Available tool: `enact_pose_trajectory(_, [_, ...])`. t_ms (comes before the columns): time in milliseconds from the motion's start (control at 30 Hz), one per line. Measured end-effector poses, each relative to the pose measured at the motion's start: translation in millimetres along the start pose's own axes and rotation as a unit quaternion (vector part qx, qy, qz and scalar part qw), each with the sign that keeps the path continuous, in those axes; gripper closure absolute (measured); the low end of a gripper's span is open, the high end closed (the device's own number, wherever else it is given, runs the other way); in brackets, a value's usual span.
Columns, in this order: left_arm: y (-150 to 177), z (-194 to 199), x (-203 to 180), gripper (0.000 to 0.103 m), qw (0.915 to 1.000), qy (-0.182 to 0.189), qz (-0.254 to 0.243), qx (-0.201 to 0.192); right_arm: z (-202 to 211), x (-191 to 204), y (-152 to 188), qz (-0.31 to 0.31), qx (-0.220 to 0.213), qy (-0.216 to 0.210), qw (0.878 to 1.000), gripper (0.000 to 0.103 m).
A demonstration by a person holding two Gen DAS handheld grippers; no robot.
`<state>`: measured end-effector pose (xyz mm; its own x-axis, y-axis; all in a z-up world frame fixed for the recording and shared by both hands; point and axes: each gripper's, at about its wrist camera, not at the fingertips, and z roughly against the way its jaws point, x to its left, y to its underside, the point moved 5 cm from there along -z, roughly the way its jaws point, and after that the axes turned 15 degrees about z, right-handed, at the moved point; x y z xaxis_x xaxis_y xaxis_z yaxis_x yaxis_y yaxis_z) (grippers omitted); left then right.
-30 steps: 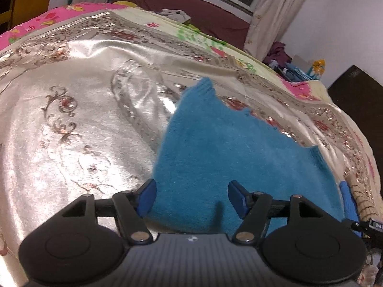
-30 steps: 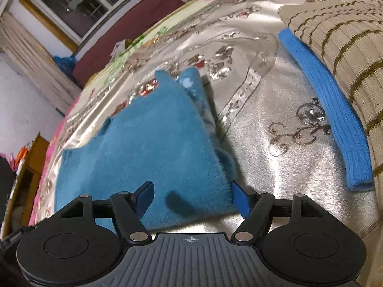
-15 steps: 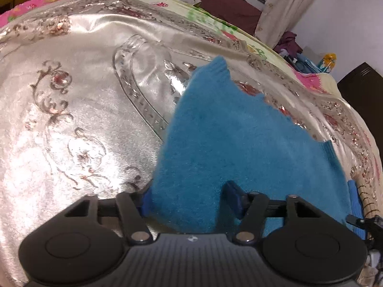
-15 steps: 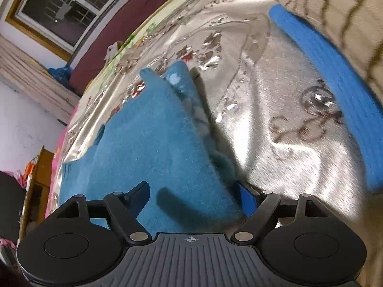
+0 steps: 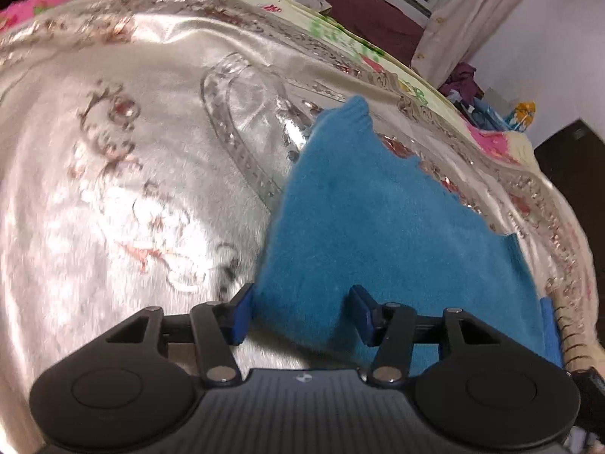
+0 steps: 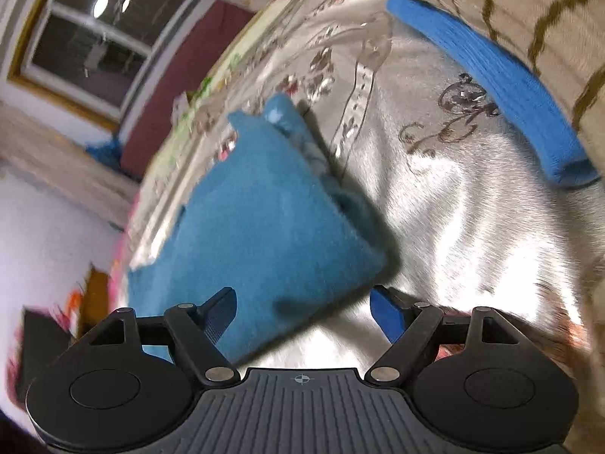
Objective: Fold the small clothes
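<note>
A fuzzy teal garment (image 5: 378, 227) lies folded on the shiny silver bedspread (image 5: 132, 189). It also shows in the right wrist view (image 6: 264, 227). My left gripper (image 5: 302, 312) is open, its blue-padded fingers astride the garment's near left corner. My right gripper (image 6: 302, 312) is open, its fingers either side of the garment's near right corner. That corner looks lifted a little off the bedspread (image 6: 472, 227), with a shadow under it.
A beige striped sweater with a bright blue ribbed hem (image 6: 491, 75) lies to the right. A window (image 6: 94, 30), a maroon wall and curtains (image 5: 472, 11) stand beyond the bed. Clutter (image 5: 491, 113) sits at the bed's far right.
Both grippers have moved in closer to the near edge of the teal garment. The left jaws have narrowed a little. The right view has tilted and blurred.
</note>
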<state>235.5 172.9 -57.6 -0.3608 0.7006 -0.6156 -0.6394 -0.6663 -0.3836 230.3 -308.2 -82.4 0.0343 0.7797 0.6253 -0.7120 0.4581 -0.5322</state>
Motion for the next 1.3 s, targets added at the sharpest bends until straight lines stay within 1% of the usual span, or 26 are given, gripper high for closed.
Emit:
enact_pose_trajectory(133, [8,0,5,0.044,0.9989,0.021,0.041,-0.002,-13,0,-4,-0.013,-0.011,-0.005,1.0,0.023])
enact_pose_trajectory(233, [14,-5,2,0.044,0.9984,0.025,0.05,0.002,-12,2,-4,-0.018,-0.02,-0.01,1.0,0.023])
enact_pose_trajectory(300, [17,-4,0,0.044,0.9975,0.039,0.059,0.005,-11,2,-4,-0.018,-0.024,-0.016,0.999,0.023])
enact_pose_trajectory(367, [15,-7,-1,0.044,0.9974,0.033,0.063,-0.006,-16,0,-3,-0.022,-0.022,-0.014,0.999,0.023])
enact_pose_trajectory(467, [5,-17,-3,0.044,0.9963,0.029,0.08,-0.016,-21,1,-6,-0.033,-0.032,-0.02,0.999,0.023])
enact_pose_trajectory(500, [2,-20,-5,0.044,0.9959,0.027,0.084,-0.021,-23,2,-8,-0.033,-0.034,-0.019,0.999,0.025])
enact_pose_trajectory(567, [-2,-24,-10,0.045,0.9958,0.018,0.082,-0.036,-30,5,-11,-0.027,-0.031,-0.008,0.999,0.038])
enact_pose_trajectory(600, [-3,-25,-12,0.053,0.9959,0.014,0.077,-0.044,-32,5,-12,-0.024,-0.026,0.001,0.999,0.061])
enact_pose_trajectory(633, [-3,-25,-14,0.058,0.9961,0.013,0.073,-0.047,-35,5,-13,-0.026,-0.018,0.009,0.999,0.073])
enact_pose_trajectory(667, [-2,-25,-15,0.066,0.9963,0.014,0.071,-0.048,-35,6,-13,-0.029,-0.014,0.008,0.999,0.074])
enact_pose_trajectory(700, [-1,-23,-15,0.072,0.9963,0.017,0.07,-0.048,-33,8,-14,-0.024,-0.015,0.005,1.0,0.079])
enact_pose_trajectory(733, [-1,-20,-15,0.074,0.9963,0.02,0.069,-0.048,-29,11,-14,-0.012,-0.015,0.002,1.0,0.082])
enact_pose_trajectory(800, [-2,-13,-13,0.077,0.9957,0.03,0.075,-0.047,-23,15,-13,0.009,-0.011,0.0,1.0,0.084])
enact_pose_trajectory(867, [-2,-6,-12,0.078,0.995,0.038,0.08,-0.047,-17,15,-9,0.015,-0.002,0.002,1.0,0.084])
enact_pose_trajectory(967, [5,4,-12,0.078,0.9955,0.042,0.074,-0.042,-4,15,1,0.029,0.007,0.014,0.999,0.084])
enact_pose_trajectory(1167, [40,32,4,0.078,0.9976,0.033,0.058,-0.019,33,10,20,0.047,0.023,0.014,0.999,0.084])
enact_pose_trajectory(1300, [58,46,5,0.076,0.9992,0.015,0.03,-0.022,46,6,31,0.048,0.047,0.01,0.998,0.08])
